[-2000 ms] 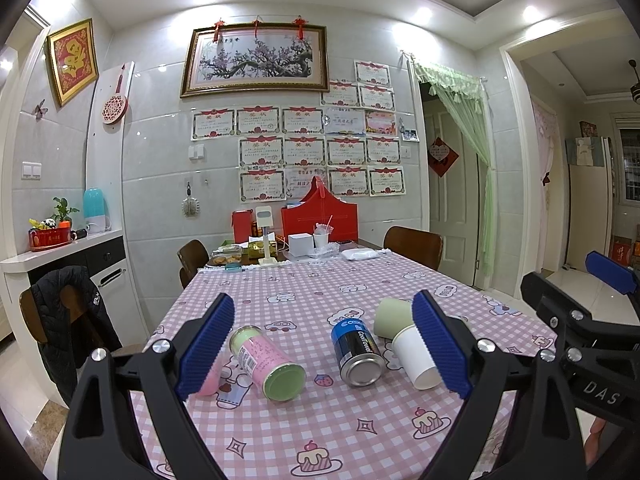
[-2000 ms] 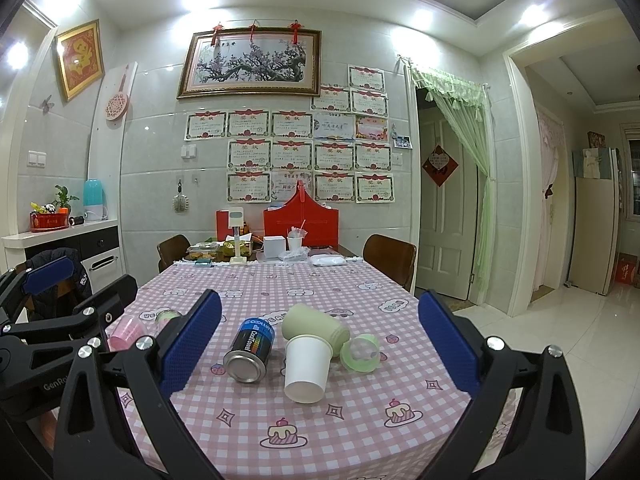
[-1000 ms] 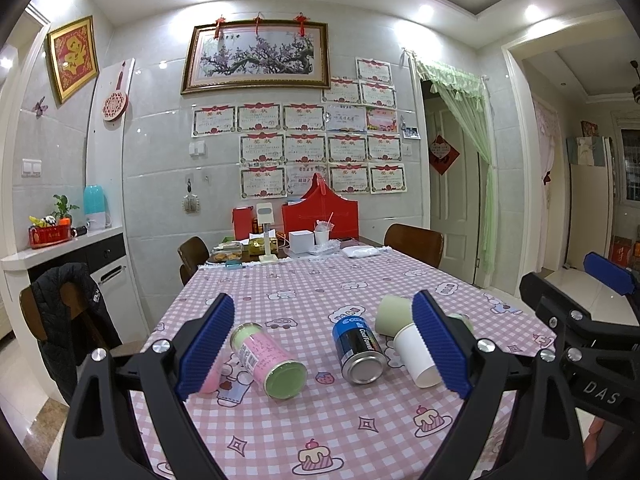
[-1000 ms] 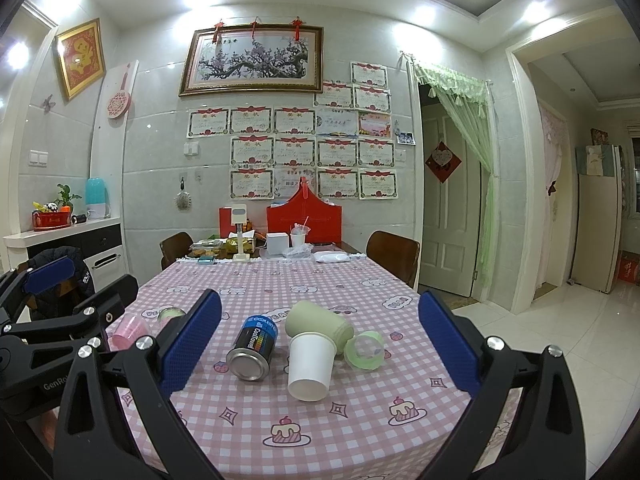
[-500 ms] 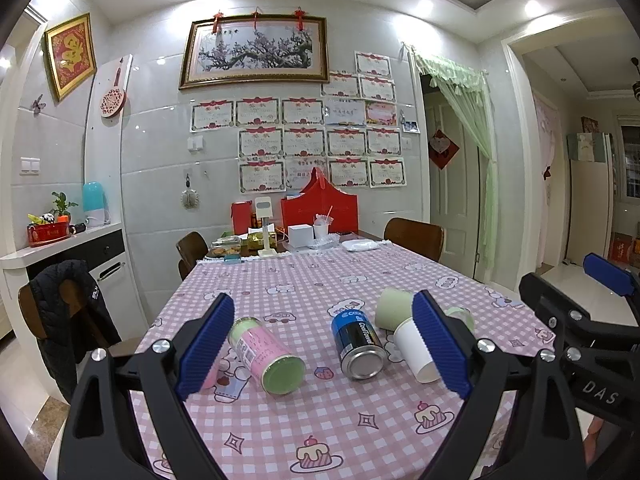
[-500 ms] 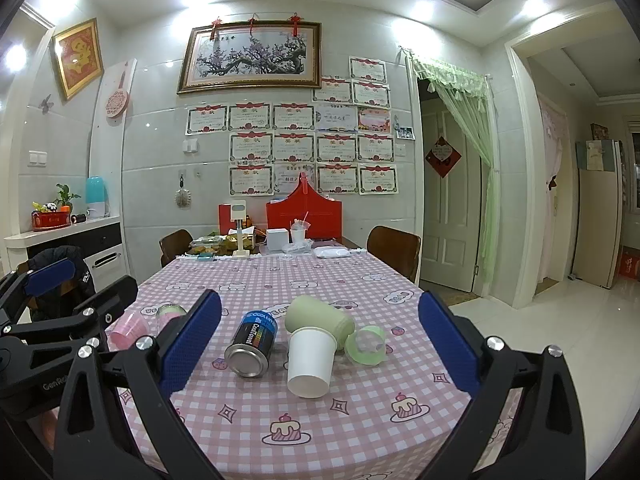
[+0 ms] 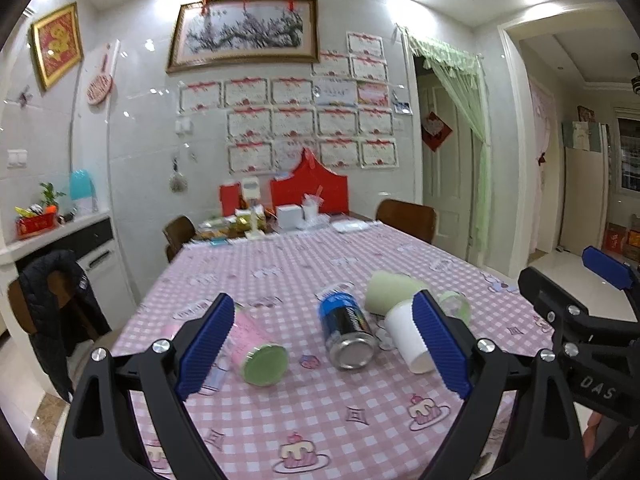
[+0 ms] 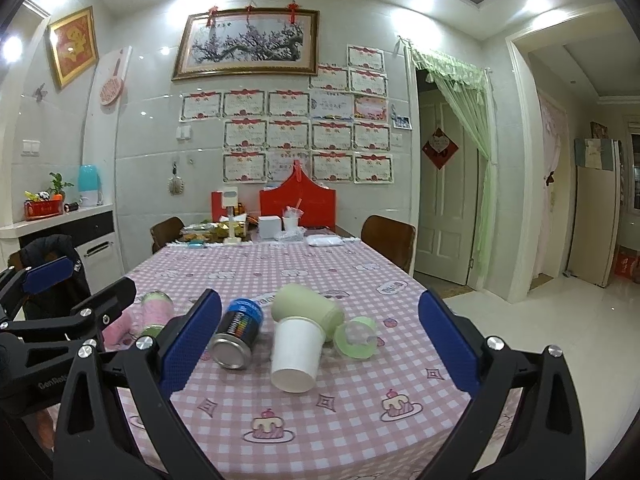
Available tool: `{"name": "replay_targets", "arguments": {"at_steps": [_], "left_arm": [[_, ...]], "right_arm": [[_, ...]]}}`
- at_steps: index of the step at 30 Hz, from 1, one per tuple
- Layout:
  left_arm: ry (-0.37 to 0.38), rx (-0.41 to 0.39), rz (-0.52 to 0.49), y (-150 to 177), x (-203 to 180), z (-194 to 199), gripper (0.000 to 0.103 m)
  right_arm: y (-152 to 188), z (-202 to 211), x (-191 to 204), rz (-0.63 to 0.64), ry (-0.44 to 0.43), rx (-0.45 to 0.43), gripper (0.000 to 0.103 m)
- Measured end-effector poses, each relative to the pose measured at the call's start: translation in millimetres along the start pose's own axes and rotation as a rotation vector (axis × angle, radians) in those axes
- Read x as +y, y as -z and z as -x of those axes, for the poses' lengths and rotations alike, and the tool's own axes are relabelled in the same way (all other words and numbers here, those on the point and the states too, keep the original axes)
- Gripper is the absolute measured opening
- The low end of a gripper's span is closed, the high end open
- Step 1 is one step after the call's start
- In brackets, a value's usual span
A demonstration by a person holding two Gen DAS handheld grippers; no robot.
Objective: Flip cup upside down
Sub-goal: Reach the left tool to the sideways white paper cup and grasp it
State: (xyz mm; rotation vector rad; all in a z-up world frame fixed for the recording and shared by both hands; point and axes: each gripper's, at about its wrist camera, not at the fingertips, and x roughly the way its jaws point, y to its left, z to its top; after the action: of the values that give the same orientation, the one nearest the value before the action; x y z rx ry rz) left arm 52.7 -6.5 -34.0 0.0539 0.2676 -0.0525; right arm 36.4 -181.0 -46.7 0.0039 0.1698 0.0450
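Observation:
A white paper cup (image 8: pixel 296 354) lies on its side on the pink checked tablecloth (image 8: pixel 352 412), mouth toward me; it also shows in the left wrist view (image 7: pixel 406 336). A pale green cup (image 8: pixel 306 308) lies on its side just behind it and shows in the left wrist view (image 7: pixel 390 286). A small clear green cup (image 8: pixel 356 338) lies to their right. My right gripper (image 8: pixel 320 344) is open and empty, in front of the white cup. My left gripper (image 7: pixel 320 344) is open and empty, near the cans.
A blue can (image 8: pixel 238 332) and a pink-and-green can (image 7: pixel 256 344) lie on their sides left of the cups. A pink cup (image 8: pixel 120 326) lies at the left edge. Boxes and clutter (image 8: pixel 276 224) fill the table's far end. Chairs (image 8: pixel 390 240) stand around it.
Both views have tilted slightly and drifted closer to the table; the left view is blurred by motion. The cups and cans have not moved.

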Motion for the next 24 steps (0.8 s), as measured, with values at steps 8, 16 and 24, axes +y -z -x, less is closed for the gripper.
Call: {"name": "replay_targets", "arguments": {"at_steps": [8,16,24], "left_arm": [[0.088,0.128,-0.009,19.0,-30.4,-52.2,0.089],[0.160,0.238,-0.071,28.6,-78.7,-110.3,0.089],[0.227,0.325,-0.143,24.4,-133.8,-159.7,0.089]], "right_arm": [[19.0,-27.2,-36.2,-0.049,0.054,0.084,0.095],[33.4,-48.1,-74.3,-0.116,0.116,0.154,0.095],[37.8,-68.8,-121.9,-0.197,0.174,0.201,0.095]]}}
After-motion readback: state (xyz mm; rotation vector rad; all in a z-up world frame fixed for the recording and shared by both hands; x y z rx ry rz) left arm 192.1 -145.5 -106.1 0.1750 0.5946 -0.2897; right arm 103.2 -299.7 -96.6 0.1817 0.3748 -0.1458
